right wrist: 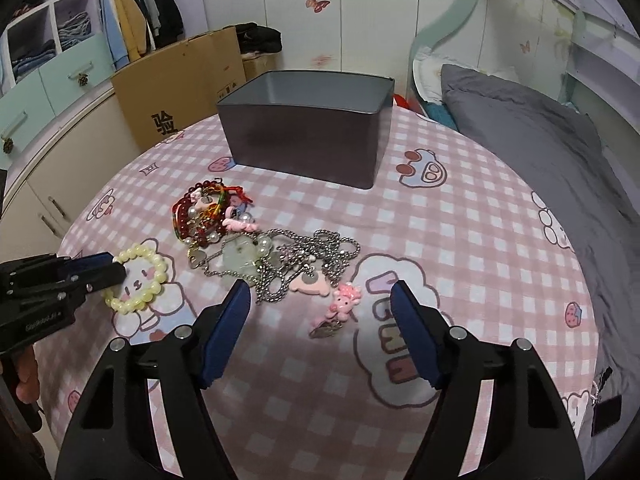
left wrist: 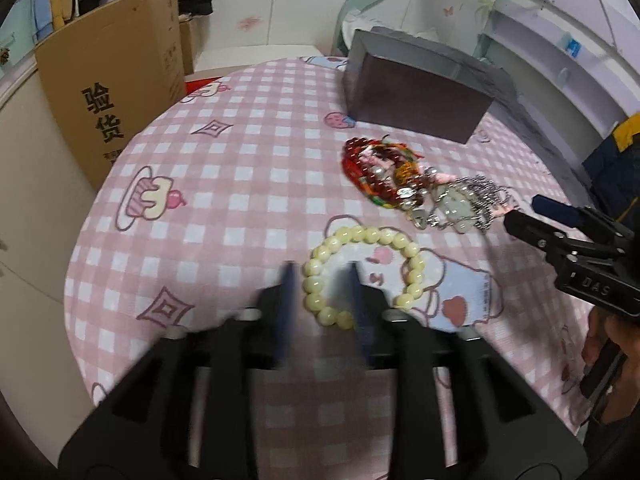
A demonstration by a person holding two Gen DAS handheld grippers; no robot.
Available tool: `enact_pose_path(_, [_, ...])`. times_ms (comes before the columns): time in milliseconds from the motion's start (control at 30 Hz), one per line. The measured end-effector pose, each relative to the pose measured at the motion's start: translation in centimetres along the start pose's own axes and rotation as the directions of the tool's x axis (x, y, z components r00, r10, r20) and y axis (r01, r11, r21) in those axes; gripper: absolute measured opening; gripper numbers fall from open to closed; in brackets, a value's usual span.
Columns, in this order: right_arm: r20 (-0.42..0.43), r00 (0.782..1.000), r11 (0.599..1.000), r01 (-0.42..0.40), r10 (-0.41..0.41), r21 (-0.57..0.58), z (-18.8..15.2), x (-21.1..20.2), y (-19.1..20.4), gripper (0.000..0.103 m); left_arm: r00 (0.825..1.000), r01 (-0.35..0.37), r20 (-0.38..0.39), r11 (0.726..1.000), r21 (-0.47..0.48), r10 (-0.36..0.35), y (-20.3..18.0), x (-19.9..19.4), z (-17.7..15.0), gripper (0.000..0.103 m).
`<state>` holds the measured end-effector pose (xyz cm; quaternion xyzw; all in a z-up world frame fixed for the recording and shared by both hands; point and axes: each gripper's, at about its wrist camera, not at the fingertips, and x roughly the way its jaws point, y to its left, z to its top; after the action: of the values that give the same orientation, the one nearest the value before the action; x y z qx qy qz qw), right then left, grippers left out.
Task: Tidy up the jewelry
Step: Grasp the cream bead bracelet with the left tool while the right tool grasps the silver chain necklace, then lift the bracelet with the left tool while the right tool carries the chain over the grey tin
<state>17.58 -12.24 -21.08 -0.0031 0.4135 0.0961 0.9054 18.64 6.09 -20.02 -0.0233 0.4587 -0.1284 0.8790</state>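
A cream bead bracelet (left wrist: 372, 236) (right wrist: 160, 268) lies on the pink checked cloth (left wrist: 240, 200). My left gripper (left wrist: 320, 280) (right wrist: 114, 268) is open, with the bracelet's left side between its blue pads but not pressed. Behind it is a tangle of red bead bracelets (left wrist: 368, 164) (right wrist: 196, 216), a pale green pendant (right wrist: 240, 258) and silver chains (left wrist: 480, 192) (right wrist: 316, 256). My right gripper (right wrist: 320, 296) (left wrist: 522, 212) is open and empty just in front of the chains. A pink charm (right wrist: 346, 298) lies between its fingers' lines. An open dark grey box (left wrist: 416, 96) (right wrist: 304, 140) stands at the back.
A tall cardboard box (left wrist: 112, 92) (right wrist: 180, 84) stands on the floor left of the table. A bed with a grey quilt (right wrist: 540, 160) borders the table's right side. Cupboards and hanging clothes (right wrist: 132, 12) fill the far left.
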Motion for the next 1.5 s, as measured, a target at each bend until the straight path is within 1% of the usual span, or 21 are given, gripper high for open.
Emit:
enact_pose_path(33, [-0.002,1.0,1.0,-0.001,0.001,0.001,0.0,0.0,-0.1,0.067,1.0,-0.014,0.011,1.0,0.0,0.014,0.0,0.0,0.0,0.063])
enact_pose_path(67, [-0.007,1.0,1.0,-0.006,0.006,-0.002,0.1,0.1,0.0,0.062,0.999,-0.046,0.026,0.999,0.004,0.046,-0.1,0.0,0.0,0.064])
enact_pose_path(133, [-0.019,0.999,1.0,-0.027,0.027,-0.006,0.1,0.3,0.1,0.053,0.997,-0.068,0.025,0.997,0.026,0.067,-0.1,0.4,-0.2,0.063])
enact_pose_path(167, [-0.023,0.999,0.999,-0.04,0.04,-0.008,0.1,0.4,0.2,0.048,0.996,-0.081,0.034,0.996,0.034,0.08,-0.2,0.5,-0.2,0.059])
enact_pose_path(233, [-0.018,0.997,0.997,-0.073,0.073,-0.011,0.1,0.4,0.6,0.044,0.993,-0.11,0.039,0.992,0.057,0.108,-0.4,0.6,-0.2,0.052])
enact_pose_path(267, [-0.02,0.996,0.996,-0.082,0.082,-0.017,0.2,0.5,0.8,0.04,0.992,-0.123,0.045,0.99,0.066,0.12,-0.5,0.6,-0.2,0.043])
enact_pose_path(300, [-0.024,0.996,0.996,-0.09,0.089,-0.028,0.3,0.6,1.1,0.038,0.992,-0.119,0.048,0.991,0.068,0.116,-0.4,0.6,-0.1,0.036])
enact_pose_path(367, [-0.033,0.995,0.995,-0.096,0.095,-0.04,0.4,1.0,1.5,0.038,0.993,-0.115,0.05,0.991,0.071,0.111,-0.2,0.5,-0.1,0.032])
enact_pose_path(500, [-0.042,0.996,0.995,-0.079,0.076,-0.053,0.5,1.7,1.8,0.038,0.994,-0.096,0.058,0.994,0.05,0.093,0.3,0.4,-0.1,0.013])
enact_pose_path(533, [-0.043,0.996,0.995,-0.078,0.075,-0.056,0.6,1.8,1.8,0.038,0.995,-0.086,0.058,0.995,0.042,0.084,0.4,0.3,-0.1,0.012])
enact_pose_path(667, [-0.049,0.997,0.993,-0.065,0.061,-0.094,0.8,1.9,2.3,0.036,0.997,-0.039,0.06,0.999,0.015,0.038,0.8,0.2,-0.2,0.011])
enact_pose_path(733, [-0.043,0.999,0.992,-0.038,0.033,-0.117,0.8,1.8,2.8,0.033,0.998,-0.031,0.062,0.999,0.012,0.03,0.8,0.1,-0.2,0.011])
enact_pose_path(767, [-0.047,0.998,0.991,-0.044,0.038,-0.126,0.8,1.8,2.9,0.029,0.998,-0.022,0.061,1.0,0.014,0.021,0.7,0.1,-0.2,0.011])
enact_pose_path(833, [-0.05,0.998,0.991,-0.05,0.044,-0.125,0.9,2.1,3.0,0.027,0.998,-0.011,0.059,1.0,0.014,0.01,0.5,0.1,-0.3,0.011])
enact_pose_path(867, [-0.056,0.997,0.99,-0.062,0.055,-0.128,1.0,2.2,3.0,0.022,0.998,-0.007,0.059,1.0,0.015,0.006,0.5,0.0,-0.4,0.011])
enact_pose_path(967, [-0.061,0.995,0.988,-0.091,0.084,-0.127,1.0,2.5,3.0,0.016,0.998,0.018,0.056,1.0,0.013,-0.018,0.3,0.0,-0.4,0.011])
enact_pose_path(1067, [-0.072,0.983,0.983,-0.171,0.166,-0.07,1.0,2.6,2.2,0.002,0.997,0.057,0.056,0.998,0.001,-0.057,0.3,-0.1,-0.3,0.01])
enact_pose_path(1167, [-0.068,0.984,0.984,-0.169,0.165,-0.051,0.7,2.2,2.0,0.001,0.994,0.088,0.063,0.996,-0.007,-0.087,0.2,-0.5,-0.2,0.01])
enact_pose_path(1267, [-0.029,0.981,0.981,-0.192,0.192,-0.021,0.8,0.6,1.7,0.001,0.988,0.132,0.082,0.991,-0.016,-0.131,0.2,-1.3,0.1,0.009])
enact_pose_path(1367, [0.029,0.98,0.98,-0.197,0.197,-0.022,1.5,-1.9,1.6,0.001,0.983,0.158,0.1,0.987,-0.014,-0.156,-0.1,-2.2,0.5,0.009])
enact_pose_path(1500, [0.081,0.975,0.978,-0.206,0.208,-0.023,2.4,-4.4,1.3,0.001,0.974,0.191,0.127,0.982,-0.001,-0.189,-0.7,-3.4,1.1,0.009])
